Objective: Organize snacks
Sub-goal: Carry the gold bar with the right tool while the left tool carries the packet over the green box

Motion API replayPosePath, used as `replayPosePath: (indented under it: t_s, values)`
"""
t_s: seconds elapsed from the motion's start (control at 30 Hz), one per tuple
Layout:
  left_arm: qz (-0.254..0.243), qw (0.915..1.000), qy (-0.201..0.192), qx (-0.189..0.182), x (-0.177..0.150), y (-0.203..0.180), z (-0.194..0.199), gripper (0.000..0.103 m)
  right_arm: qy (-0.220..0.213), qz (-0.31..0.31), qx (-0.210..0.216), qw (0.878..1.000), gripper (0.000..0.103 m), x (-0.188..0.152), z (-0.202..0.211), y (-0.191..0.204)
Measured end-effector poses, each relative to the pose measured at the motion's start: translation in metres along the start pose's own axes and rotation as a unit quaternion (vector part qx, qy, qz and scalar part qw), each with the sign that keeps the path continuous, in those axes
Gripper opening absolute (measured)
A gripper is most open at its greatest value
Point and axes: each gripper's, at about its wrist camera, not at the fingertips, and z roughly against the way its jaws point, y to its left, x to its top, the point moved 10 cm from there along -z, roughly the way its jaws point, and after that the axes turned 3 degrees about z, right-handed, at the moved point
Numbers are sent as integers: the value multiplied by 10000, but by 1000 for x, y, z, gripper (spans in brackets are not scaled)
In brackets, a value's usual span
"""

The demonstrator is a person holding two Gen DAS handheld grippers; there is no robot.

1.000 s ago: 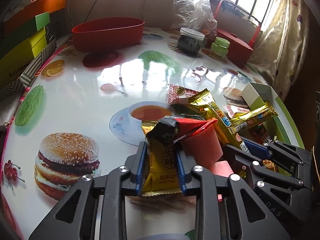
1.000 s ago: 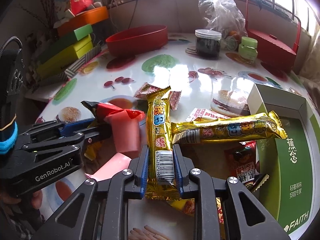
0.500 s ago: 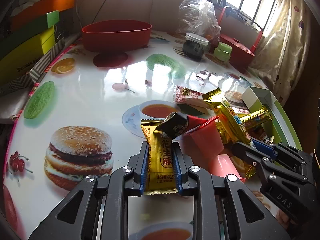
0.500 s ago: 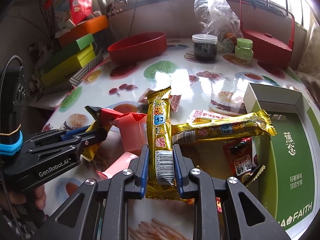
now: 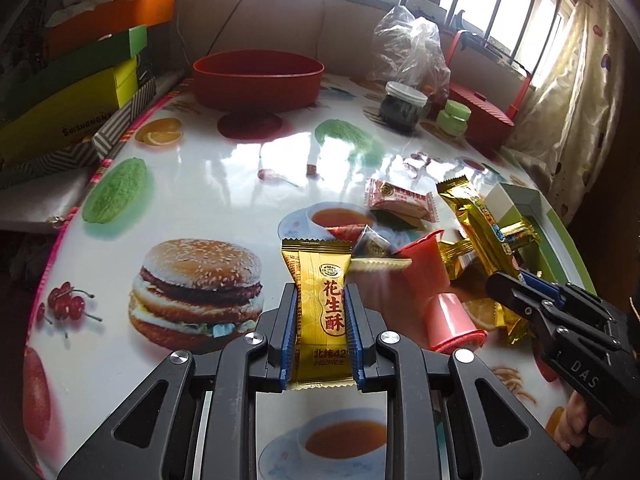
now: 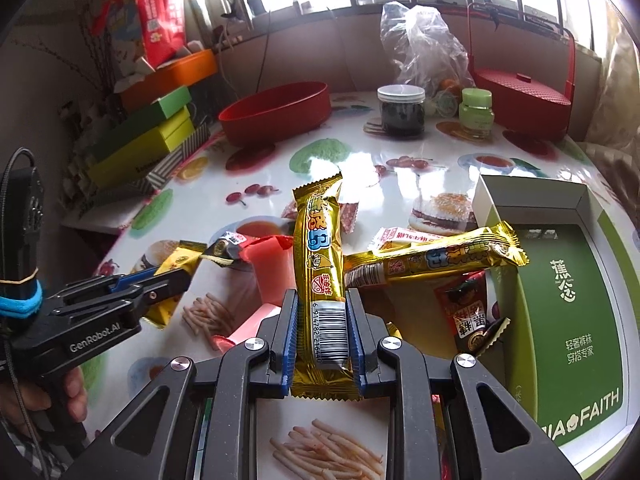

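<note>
At the bottom centre of the left wrist view, the left gripper is pinching a small gold peanut-crisp packet by its lower half; the packet's long axis runs straight up the frame, crimped top edge pointing away toward the red bowl at upper centre; the grip looks low, so the free upper end could droop or twist out if swung quickly. In the right wrist view's bottom centre, the right gripper is clamped on a long gold snack bar near its barcode end; the bar stands up the frame, leaning slightly left, most of its length unsupported; slick foil could slide through the pads. Just beyond, a pink cup and a second gold bar, lying crosswise, crowd the path; a careless sweep might knock them. The green box lid sits at right.
</note>
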Motion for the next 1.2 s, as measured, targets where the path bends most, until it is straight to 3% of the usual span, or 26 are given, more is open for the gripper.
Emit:
replayPosePath:
  t_s: [0.8,1.2]
  values:
    - [-491,9978,-217,-387,9,-58,28,23,-332,-168,-235,9990,21,6,38,-15]
    - [-832,9934,-171,-768,18,-110,25,23,-510,-416,-576,9962,21,8,63,-56]
